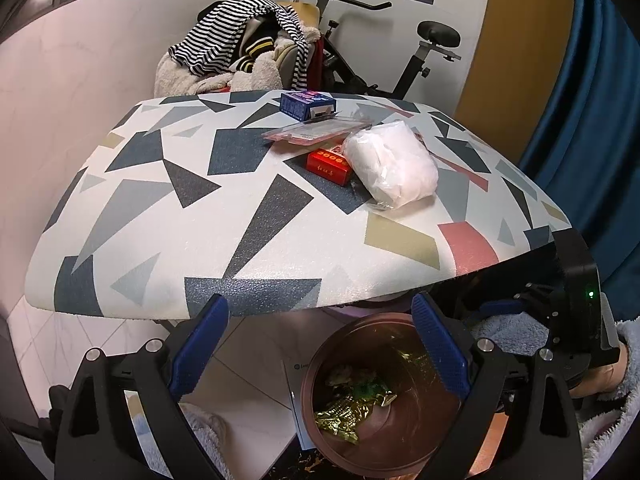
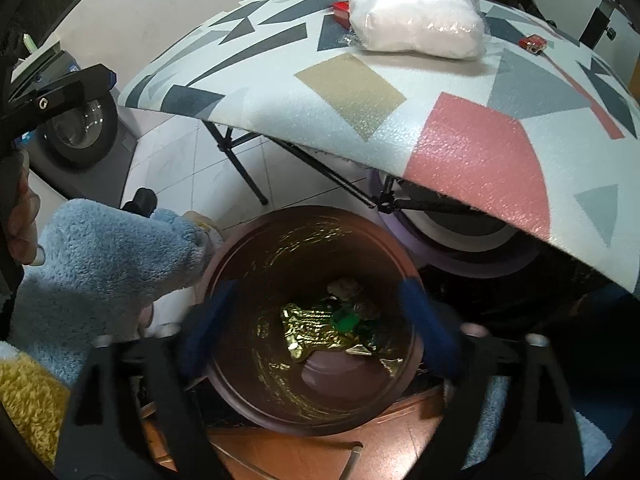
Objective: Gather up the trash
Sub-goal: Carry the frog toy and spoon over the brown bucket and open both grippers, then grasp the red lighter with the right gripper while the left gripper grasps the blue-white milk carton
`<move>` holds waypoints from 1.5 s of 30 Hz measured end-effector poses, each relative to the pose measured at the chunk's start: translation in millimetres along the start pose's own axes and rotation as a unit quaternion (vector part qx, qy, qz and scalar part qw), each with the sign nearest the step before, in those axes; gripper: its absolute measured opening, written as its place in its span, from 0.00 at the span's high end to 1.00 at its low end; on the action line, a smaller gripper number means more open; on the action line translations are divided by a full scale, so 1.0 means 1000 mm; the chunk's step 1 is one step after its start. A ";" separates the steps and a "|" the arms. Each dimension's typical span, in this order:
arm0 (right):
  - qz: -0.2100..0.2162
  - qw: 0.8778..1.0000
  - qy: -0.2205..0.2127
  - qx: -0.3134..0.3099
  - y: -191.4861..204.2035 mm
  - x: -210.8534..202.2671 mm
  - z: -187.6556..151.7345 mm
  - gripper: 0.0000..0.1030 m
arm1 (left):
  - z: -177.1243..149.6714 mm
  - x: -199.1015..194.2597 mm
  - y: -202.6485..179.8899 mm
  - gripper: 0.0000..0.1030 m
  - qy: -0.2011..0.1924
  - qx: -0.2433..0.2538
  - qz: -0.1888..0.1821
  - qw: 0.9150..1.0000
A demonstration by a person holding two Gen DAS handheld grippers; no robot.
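Note:
A round brown trash bin (image 1: 436, 404) stands on the floor below the table's front edge; it also shows in the right wrist view (image 2: 248, 372). Gold and green wrappers (image 2: 316, 330) lie at its bottom. My left gripper (image 1: 320, 316) is open and empty, near the table edge above the bin. My right gripper (image 2: 316, 300) is open and empty, right over the bin's mouth, its fingers blurred. On the patterned table (image 1: 160, 220) lie a white plastic bag (image 1: 390, 164), a red box (image 1: 330, 164), a pink flat packet (image 1: 316, 132) and a blue box (image 1: 306, 104).
A small red item (image 2: 532, 43) lies on the table's right side. A chair piled with clothes (image 1: 240, 52) and an exercise bike (image 1: 420, 52) stand behind the table. Folding table legs (image 2: 240, 160) and a washing machine (image 2: 80, 128) stand at left.

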State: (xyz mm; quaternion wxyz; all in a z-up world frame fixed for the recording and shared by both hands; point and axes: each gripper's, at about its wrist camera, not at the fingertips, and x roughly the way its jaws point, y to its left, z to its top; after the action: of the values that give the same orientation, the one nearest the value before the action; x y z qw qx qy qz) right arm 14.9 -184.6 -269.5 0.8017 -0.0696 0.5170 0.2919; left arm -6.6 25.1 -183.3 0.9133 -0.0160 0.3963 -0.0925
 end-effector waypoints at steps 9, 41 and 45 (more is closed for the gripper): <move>-0.030 0.999 -0.038 0.017 -0.017 -0.018 0.011 0.06 | 0.003 0.002 0.008 0.12 -0.001 -0.016 -0.003 1.000; -0.151 0.978 -0.052 0.135 -0.235 0.005 0.219 0.27 | 0.205 0.113 0.084 0.12 0.003 -0.114 -0.052 0.992; -0.163 0.979 -0.037 0.115 -0.238 0.023 0.233 0.39 | 0.233 0.153 0.080 0.12 0.023 -0.119 -0.060 0.991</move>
State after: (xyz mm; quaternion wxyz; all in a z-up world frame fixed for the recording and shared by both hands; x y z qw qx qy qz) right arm 334.0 -274.4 -228.2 0.8597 -0.0500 0.4988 0.0980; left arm 277.2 65.4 -142.1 0.8883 -0.1462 0.4238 -0.0995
